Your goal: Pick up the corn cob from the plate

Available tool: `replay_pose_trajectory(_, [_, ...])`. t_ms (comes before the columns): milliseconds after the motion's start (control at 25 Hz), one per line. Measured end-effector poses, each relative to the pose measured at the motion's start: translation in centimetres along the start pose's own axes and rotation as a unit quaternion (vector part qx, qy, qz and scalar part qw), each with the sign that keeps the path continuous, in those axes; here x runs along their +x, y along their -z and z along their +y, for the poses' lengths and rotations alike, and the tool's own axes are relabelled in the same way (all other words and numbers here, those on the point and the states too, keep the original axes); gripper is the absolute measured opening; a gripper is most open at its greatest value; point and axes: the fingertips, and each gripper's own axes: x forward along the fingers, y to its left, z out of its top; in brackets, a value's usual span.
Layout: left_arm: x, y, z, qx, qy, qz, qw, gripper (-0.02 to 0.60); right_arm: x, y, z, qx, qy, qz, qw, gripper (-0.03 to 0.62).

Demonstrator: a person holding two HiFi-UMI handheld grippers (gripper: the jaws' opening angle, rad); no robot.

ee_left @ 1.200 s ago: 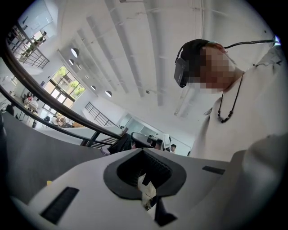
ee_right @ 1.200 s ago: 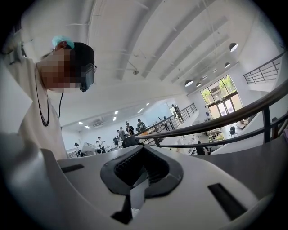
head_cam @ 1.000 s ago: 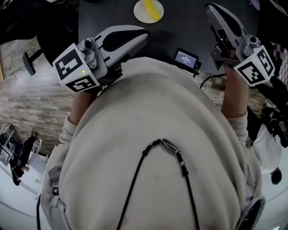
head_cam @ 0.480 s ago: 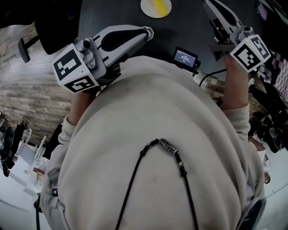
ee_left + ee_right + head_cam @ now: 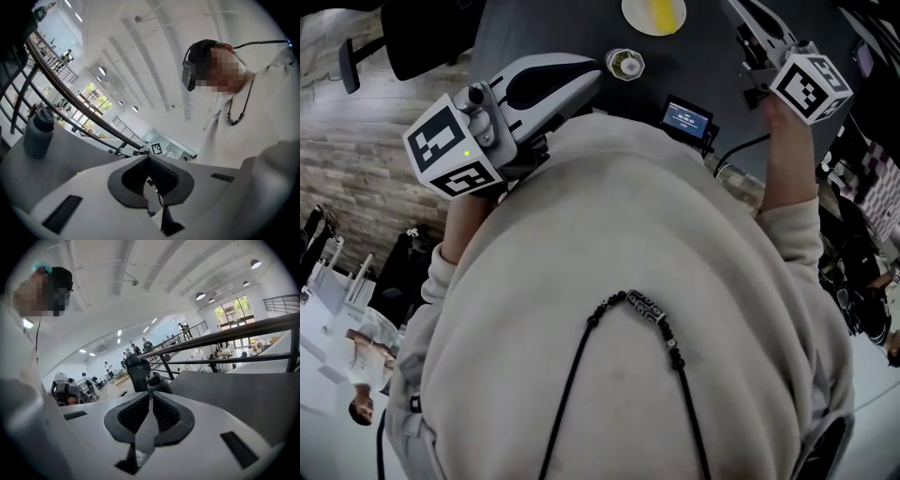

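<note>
The yellow corn cob (image 5: 661,11) lies on a white plate (image 5: 634,17) at the far side of the dark table, cut by the head view's top edge. My left gripper (image 5: 595,67) is held over the table's near edge, left of and short of the plate. Its jaws are shut with nothing between them (image 5: 149,157). My right gripper (image 5: 741,11) reaches out on the right of the plate, its tip at the picture's edge. Its jaws are also shut and empty (image 5: 150,394). Neither gripper view shows the corn or the plate.
A dark bottle (image 5: 625,64) stands on the table (image 5: 544,28) just right of the left gripper's tip; it also shows as the bottle (image 5: 40,131) and the bottle (image 5: 157,380). A small device with a lit screen (image 5: 687,118) lies at the near edge. Railings and chairs surround the table.
Both grippers have moved farther out over the table, the right one more. The plate has slid towards the head view's top edge and the bottle has come into view.
</note>
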Motion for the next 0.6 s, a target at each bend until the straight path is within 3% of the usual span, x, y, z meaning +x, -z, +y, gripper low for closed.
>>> replay_pose_trajectory(280, [-2.2, 0.3, 1.6, -0.014, -0.033, -0.02, 0.9991, 0.002, 3.3, 1.7, -1.4, 0.007, -0.001, 0.03, 1.0, 0.022])
replay_pose_trajectory(600, [-3.0, 0.7, 1.4, -0.023, -0.058, -0.032, 0.9976, 0.002, 5.2, 3.5, -2.7, 0.018, -0.008, 0.054, 0.998, 0.074])
